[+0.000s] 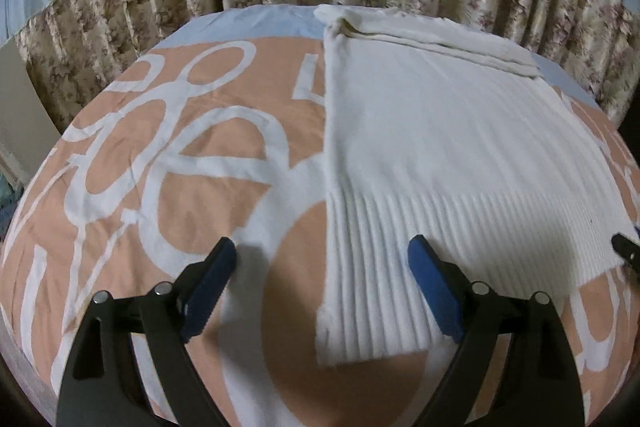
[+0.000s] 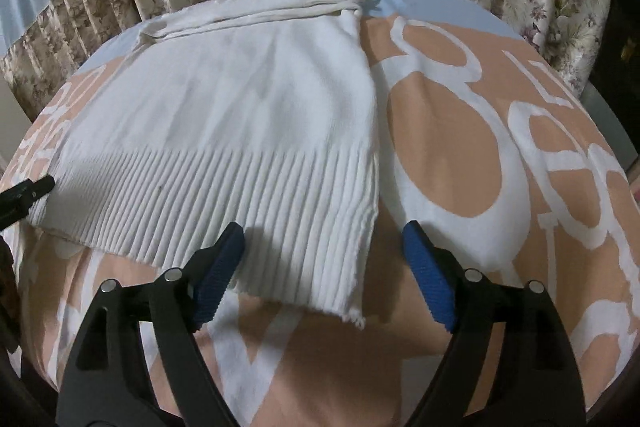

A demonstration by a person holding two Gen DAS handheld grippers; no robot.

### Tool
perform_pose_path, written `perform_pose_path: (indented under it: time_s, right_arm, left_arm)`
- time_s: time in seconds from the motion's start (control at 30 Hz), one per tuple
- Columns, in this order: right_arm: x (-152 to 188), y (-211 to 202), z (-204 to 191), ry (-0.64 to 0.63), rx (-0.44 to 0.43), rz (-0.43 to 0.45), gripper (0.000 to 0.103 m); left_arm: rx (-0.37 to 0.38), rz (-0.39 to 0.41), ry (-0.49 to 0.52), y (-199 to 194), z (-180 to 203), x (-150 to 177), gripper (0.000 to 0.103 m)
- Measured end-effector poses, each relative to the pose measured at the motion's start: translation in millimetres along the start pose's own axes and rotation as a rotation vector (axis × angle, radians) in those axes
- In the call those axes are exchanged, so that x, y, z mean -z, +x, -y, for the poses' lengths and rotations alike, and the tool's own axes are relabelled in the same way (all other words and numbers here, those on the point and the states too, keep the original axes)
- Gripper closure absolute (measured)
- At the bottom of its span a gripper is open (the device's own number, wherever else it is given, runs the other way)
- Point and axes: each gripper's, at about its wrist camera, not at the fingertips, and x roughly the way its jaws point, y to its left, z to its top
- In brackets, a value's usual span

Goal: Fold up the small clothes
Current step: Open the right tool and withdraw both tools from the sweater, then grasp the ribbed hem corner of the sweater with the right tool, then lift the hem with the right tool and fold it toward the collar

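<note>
**Ana:** Left wrist view first, then. At the left of the frame there is only the bedspread [image 1: 168, 163], peach with big white loops. The white knit garment [image 1: 432, 147] fills the middle and right, lying flat, its ribbed hem [image 1: 400, 267] toward the bottom and a folded band along the top edge. The left gripper [image 1: 322, 267] stands wide with nothing between its blue pads [image 1: 430, 287]; the garment's lower left corner sits in the gap, not pinched.

**Ben:** And at the far right edge of that frame a dark tip pokes in. That looks like the other tool.

**Ana:** Likely so. In the right wrist view the garment [image 2: 224, 115] takes the left and middle, and the bedspread [image 2: 500, 147] the right. The right gripper [image 2: 324, 259] is also wide and holds nothing; the hem's lower right corner [image 2: 352, 311] lies between its fingers [image 2: 428, 279], apart from both.

**Ben:** So each tool is lined up on a bottom corner. What would make the grasp a good one?

**Ana:** Judging from this, each should come down until one pad slides under the hem and the other sits on top, taking every layer but not the bedspread. The rib is thick and stretchy, so a bite well inside the edge should hold better than the frayed corner.

**Ben:** And the lift?

**Ana:** Both corners together and level, hem kept taut, carried toward the top band so the edges meet squarely.
</note>
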Motion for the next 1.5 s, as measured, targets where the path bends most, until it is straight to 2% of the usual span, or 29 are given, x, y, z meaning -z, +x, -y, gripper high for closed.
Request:
perform_pose_path:
  time_s: [0.17,0.23,0.27,0.3,0.37,0.4,0.57,0.73,0.83,0.9,0.97,1.0,1.03,1.13,1.5]
  right_arm:
    - [0.4,-0.1,0.0,-0.001,0.003,0.003,0.021]
    - [1.4,-0.8,-0.7,-0.001,-0.006,0.01,0.026]
    - [2.2,-1.8,-1.6,-0.009,-0.014,0.02,0.038]
    - [3.7,-4.8,-3.1,-0.016,-0.039,0.034,0.067]
    - [5.8,-6.1,-11.0,-0.037,-0.062,0.042,0.088]
    - [5.7,-7.1,-16.8,-0.059,-0.041,0.051,0.09]
    - [6.0,-6.4,-18.8,-0.068,-0.023,0.068,0.09]
    - [6.9,-5.4,-20.4,-0.077,-0.014,0.067,0.09]
    - [7.4,-5.3,-20.8,-0.077,-0.013,0.068,0.09]
    - [7.7,-5.3,-20.4,-0.079,-0.011,0.069,0.089]
    - [7.3,-4.9,-20.4,-0.075,-0.015,0.068,0.089]
    - [8.0,-5.1,-20.3,-0.076,-0.014,0.068,0.089]
    - [8.1,-5.0,-20.1,-0.078,-0.013,0.068,0.089]
    - [8.2,-5.0,-19.5,-0.079,-0.013,0.069,0.088]
    - [8.0,-5.7,-17.9,-0.066,-0.021,0.075,0.089]
  left_arm:
    - [-0.018,-0.017,0.012,3.6,2.0,-0.1,0.013]
    - [-0.016,-0.031,0.005,5.1,0.7,0.0,0.013]
    - [-0.016,-0.036,-0.002,5.4,0.1,0.4,0.013]
    - [-0.018,-0.039,-0.003,5.4,-0.1,0.8,0.013]
    - [-0.02,-0.044,-0.016,4.0,-0.6,2.4,0.013]
    - [-0.022,-0.041,-0.021,2.8,-0.7,4.1,0.013]
    - [-0.028,-0.023,-0.021,0.4,0.0,6.3,0.011]
    - [-0.002,-0.022,-0.034,-0.2,-2.9,6.4,0.011]
    - [-0.007,-0.018,-0.004,-1.1,2.5,5.6,0.011]
    - [-0.006,-0.027,0.015,-0.1,9.2,5.1,0.018]
    - [0.03,-0.019,0.027,-2.2,18.8,6.5,0.057]
    - [0.047,-0.009,0.051,-4.7,26.0,8.1,0.072]
    - [0.058,0.001,0.076,-7.4,34.2,9.9,0.093]
    - [0.065,0.03,0.052,-9.9,38.4,14.8,0.093]
    - [0.06,0.036,0.039,-11.5,37.9,14.1,0.093]
